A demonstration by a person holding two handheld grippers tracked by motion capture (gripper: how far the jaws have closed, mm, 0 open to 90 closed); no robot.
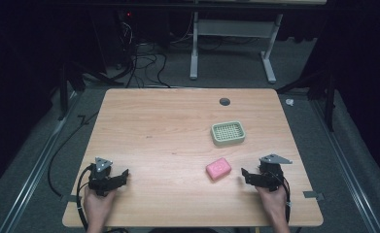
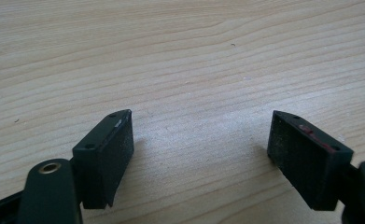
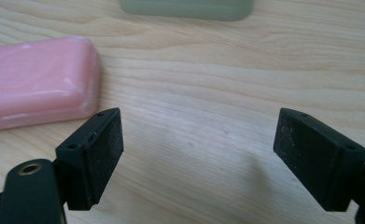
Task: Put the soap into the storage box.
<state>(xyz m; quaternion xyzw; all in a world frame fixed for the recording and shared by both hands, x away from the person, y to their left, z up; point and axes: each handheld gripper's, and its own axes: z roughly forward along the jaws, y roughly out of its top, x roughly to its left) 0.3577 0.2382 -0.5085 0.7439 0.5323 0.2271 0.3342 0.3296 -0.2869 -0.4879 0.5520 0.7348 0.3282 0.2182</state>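
A pink soap bar (image 1: 218, 168) lies on the wooden table (image 1: 178, 131), right of centre near the front. Behind it sits a pale green soap dish (image 1: 228, 133) with a slotted top. My right gripper (image 1: 246, 175) rests just right of the soap, open, with nothing between its jaws. In the right gripper view the soap bar (image 3: 35, 81) lies ahead and left of the gripper (image 3: 199, 151), and the dish's edge (image 3: 187, 9) shows at the top. My left gripper (image 1: 123, 175) sits at the front left, open over bare wood (image 2: 199, 149).
A small dark round hole (image 1: 224, 101) is set in the table near its back edge. Beyond the table stand a white desk frame (image 1: 231, 43) and loose cables (image 1: 144, 63) on the grey floor. A strip of tape (image 1: 314, 195) marks the front right corner.
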